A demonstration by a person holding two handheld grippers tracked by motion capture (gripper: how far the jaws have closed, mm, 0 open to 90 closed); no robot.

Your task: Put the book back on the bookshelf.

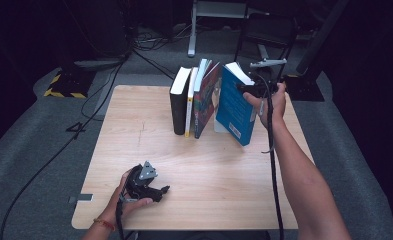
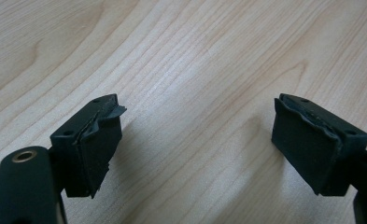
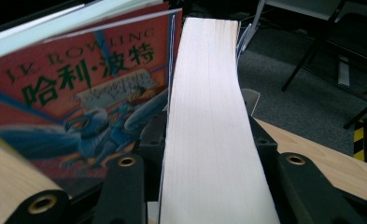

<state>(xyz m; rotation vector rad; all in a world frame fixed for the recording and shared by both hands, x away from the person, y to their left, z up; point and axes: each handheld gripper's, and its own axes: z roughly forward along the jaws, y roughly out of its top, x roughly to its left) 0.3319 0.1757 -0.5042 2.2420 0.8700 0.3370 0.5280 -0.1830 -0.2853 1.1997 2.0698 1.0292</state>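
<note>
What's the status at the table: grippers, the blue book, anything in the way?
Right gripper shut on blue book, tilted. Left gripper open, low over table. Red-covered book leans right beside it.

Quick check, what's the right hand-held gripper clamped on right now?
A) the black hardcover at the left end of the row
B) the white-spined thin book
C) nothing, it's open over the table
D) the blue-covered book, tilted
D: the right hand-held gripper has its jaws on either side of the tilted blue-covered book, whose pale page block runs up between them in the right gripper view.
</note>
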